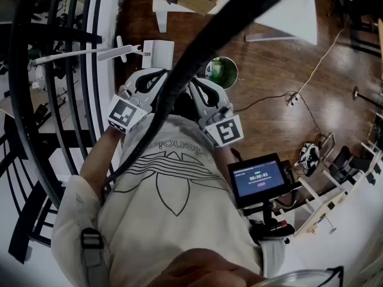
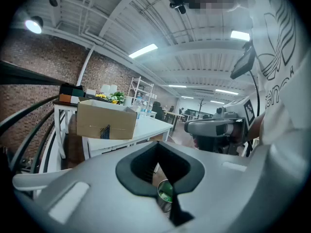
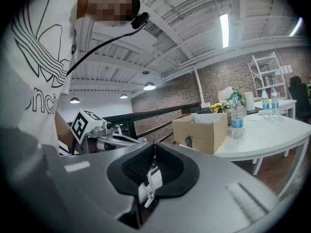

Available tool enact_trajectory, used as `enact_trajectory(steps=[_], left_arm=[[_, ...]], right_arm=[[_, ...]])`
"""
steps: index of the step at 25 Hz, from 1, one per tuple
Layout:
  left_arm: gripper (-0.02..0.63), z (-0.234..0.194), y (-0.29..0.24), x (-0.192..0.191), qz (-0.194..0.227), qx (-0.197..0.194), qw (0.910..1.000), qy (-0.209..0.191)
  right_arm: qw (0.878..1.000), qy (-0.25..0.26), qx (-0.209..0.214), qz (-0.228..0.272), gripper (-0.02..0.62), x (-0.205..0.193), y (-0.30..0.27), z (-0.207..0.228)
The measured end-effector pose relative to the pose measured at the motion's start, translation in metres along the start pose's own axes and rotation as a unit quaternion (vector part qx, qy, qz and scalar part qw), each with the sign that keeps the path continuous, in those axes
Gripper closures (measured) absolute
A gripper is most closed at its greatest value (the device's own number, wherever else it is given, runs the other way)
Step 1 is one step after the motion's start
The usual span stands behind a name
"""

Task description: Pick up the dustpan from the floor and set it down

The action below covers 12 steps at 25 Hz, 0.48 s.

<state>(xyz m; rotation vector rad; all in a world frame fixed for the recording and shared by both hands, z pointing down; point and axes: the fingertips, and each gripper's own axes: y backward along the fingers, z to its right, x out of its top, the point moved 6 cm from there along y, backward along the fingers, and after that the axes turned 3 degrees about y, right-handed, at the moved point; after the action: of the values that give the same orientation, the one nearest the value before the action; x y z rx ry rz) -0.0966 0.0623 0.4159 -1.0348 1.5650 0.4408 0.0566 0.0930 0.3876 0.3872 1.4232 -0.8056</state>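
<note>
To your left the black curved metal railing (image 1: pixel 54 100) stands close beside the left gripper (image 1: pixel 154 78) — little room on that side. Straight ahead, a round metal bin with green inside (image 1: pixel 222 72) sits on the brown wooden floor (image 1: pixel 275 58), with the white worktop (image 1: pixel 287 17) beyond it. To your right the floor lies open — only a thin pale cable (image 1: pixel 317 64) crosses it. A black-framed screen (image 1: pixel 258 178) juts out by your right hip.

Brick wall (image 2: pixel 53 62), wooden floor (image 1: pixel 269 70), white round table (image 3: pixel 272 130), black railing (image 1: pixel 23 70), ceiling strip lights (image 2: pixel 143 51)
</note>
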Motion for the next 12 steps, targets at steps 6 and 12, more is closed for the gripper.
enact_trajectory(steps=[6,12], left_arm=[[0.349,-0.022,-0.006,-0.037,-0.051,0.055,0.997,0.017],[0.188,-0.069,0.011,-0.092,-0.129,0.142,0.9814,-0.001]], right_arm=[[1.0,-0.007,0.003,-0.008,0.509,0.001,0.001,0.0],[0.999,-0.032,0.005,-0.038,0.515,-0.008,0.009,-0.009]])
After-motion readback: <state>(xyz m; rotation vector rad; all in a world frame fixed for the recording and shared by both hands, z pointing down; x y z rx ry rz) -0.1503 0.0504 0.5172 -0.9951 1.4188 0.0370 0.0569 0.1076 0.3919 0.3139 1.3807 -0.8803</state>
